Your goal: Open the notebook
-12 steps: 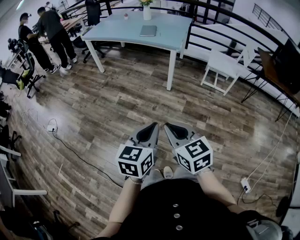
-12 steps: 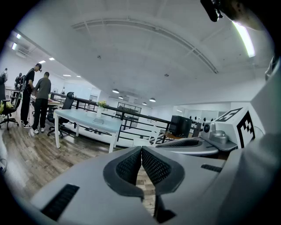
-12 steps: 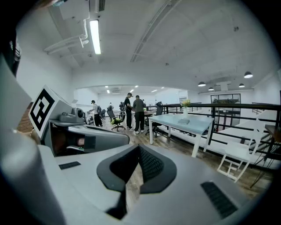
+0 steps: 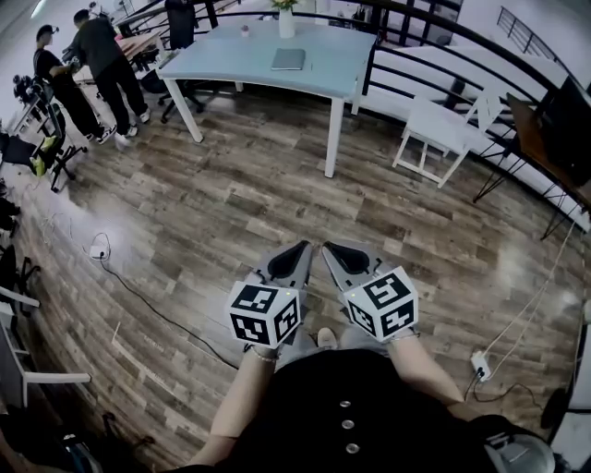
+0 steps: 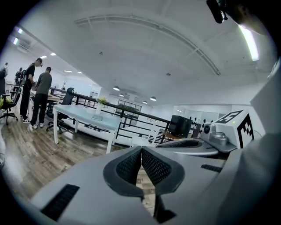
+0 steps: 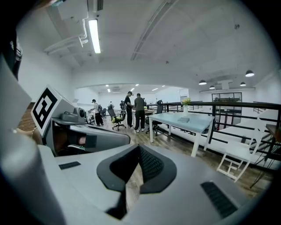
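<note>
A grey notebook lies shut and flat on a pale blue table far ahead across the wooden floor. It also shows small in the left gripper view as the notebook and in the right gripper view as the notebook. My left gripper and right gripper are held side by side in front of my body, far from the table. Both point forward and slightly down. The left gripper has its black pads pressed together with nothing between them. The right gripper is shut and empty too.
A white vase stands on the table behind the notebook. A white chair and black railing are to the right of the table. Two people stand by desks at the far left. A cable and power strip lie on the floor.
In the head view the table and floor have slid slightly up the picture and my shoe has shifted. Both grippers keep their places, shut as before.
</note>
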`<state>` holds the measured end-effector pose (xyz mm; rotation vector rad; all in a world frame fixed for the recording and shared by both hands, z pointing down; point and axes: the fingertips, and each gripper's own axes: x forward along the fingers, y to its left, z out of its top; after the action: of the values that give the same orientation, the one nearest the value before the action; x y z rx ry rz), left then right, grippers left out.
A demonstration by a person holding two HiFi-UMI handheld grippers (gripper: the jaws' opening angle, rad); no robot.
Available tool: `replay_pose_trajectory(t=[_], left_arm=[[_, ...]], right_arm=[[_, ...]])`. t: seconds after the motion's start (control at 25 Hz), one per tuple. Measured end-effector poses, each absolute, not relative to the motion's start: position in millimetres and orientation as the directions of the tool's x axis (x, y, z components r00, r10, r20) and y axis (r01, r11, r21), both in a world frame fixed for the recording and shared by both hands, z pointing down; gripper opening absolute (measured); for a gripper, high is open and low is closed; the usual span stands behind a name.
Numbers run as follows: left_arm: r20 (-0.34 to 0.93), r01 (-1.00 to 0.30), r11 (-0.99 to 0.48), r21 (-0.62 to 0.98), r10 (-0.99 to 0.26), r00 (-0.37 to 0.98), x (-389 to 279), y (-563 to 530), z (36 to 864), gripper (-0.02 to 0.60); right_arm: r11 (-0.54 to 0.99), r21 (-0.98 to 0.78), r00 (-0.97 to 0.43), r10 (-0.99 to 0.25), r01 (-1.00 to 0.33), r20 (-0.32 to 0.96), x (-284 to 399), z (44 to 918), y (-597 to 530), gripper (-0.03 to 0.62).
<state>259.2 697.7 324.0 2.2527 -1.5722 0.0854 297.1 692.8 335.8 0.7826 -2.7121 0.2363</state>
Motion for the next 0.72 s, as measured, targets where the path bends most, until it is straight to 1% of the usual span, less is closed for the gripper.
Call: replay_pose_trajectory(t=[0.12,0.32,0.64,0.68,0.72], left_arm=[[0.273,-0.916,-0.287,0.281,-0.891,0.363,259,696,326,0.021],[0.256,-0.914,-0.309,0.263,-0.891,0.375,266,695,323,0.021],[0.274,-0.927,-0.286,0.244,-0.896,0.349,278,691,328,0.021],[0.273,-0.927,-0.285,0.244,-0.897,0.347,281,691,329,0.021],[0.273,-0.928,-0.283,0.243,-0.898,0.345,283,692,330,0.021]], right_arm=[[0.837,-0.080,-0.807,-0.490,-0.541,0.329,299,336,691,0.002],[0.830,-0.085,-0.814,-0.512,-0.551,0.273,307,330,683,0.005],[0.828,-0.075,-0.812,-0.521,-0.556,0.263,326,330,672,0.006],[0.828,-0.079,-0.813,-0.520,-0.555,0.261,328,330,672,0.009],[0.828,-0.085,-0.815,-0.519,-0.554,0.258,330,331,671,0.050]])
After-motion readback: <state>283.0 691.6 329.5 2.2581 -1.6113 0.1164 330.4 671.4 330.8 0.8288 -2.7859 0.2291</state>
